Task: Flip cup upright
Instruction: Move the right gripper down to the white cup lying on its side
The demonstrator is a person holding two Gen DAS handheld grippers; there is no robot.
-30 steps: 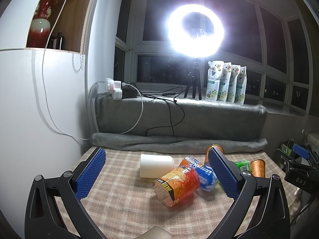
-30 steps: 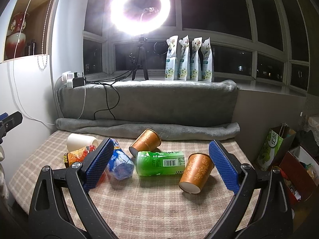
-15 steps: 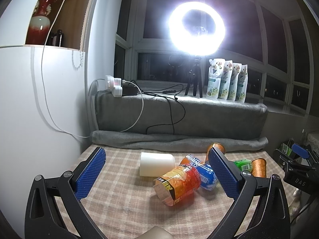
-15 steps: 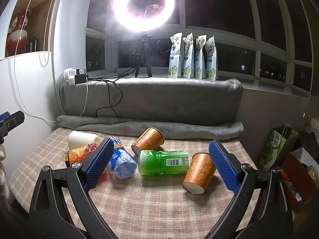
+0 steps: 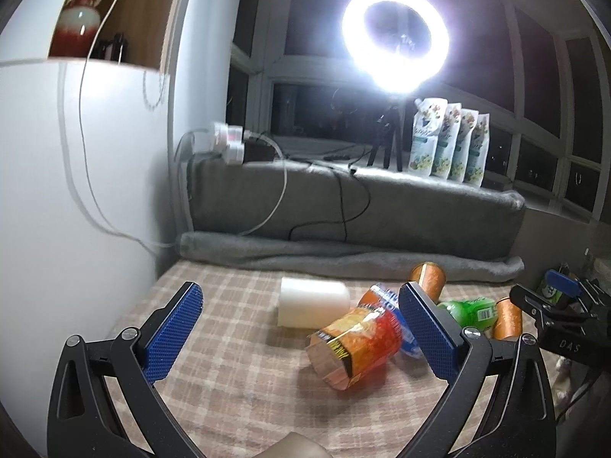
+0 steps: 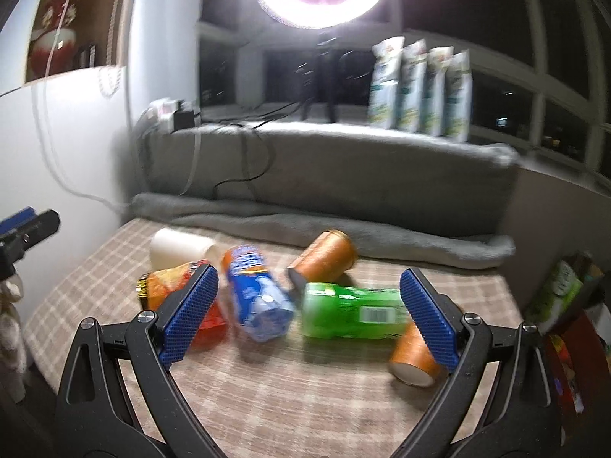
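Observation:
Several cups lie on their sides on the checked cloth point(image 6: 267, 389). A white cup point(image 5: 311, 302) point(image 6: 177, 246) lies at the back left. An orange-red cup point(image 5: 357, 345) point(image 6: 168, 290) lies in front of it. A blue cup point(image 6: 256, 297), a green cup point(image 6: 353, 311) and two brown paper cups point(image 6: 324, 257) point(image 6: 414, 353) lie to the right. My left gripper point(image 5: 301, 339) is open and empty, short of the orange-red cup. My right gripper point(image 6: 309, 316) is open and empty, low over the blue and green cups. The view is blurred.
A rolled grey blanket point(image 6: 343, 225) lines the back of the cloth, below a padded sill point(image 5: 382, 198) with cables and a ring light point(image 5: 395, 36). A white cabinet point(image 5: 76, 191) stands at the left. Bags and boxes point(image 6: 561, 297) sit off the right edge.
My right gripper has moved forward and down towards the cups, which now look larger and lie between its fingers. My left gripper has shifted slightly. No cup has moved.

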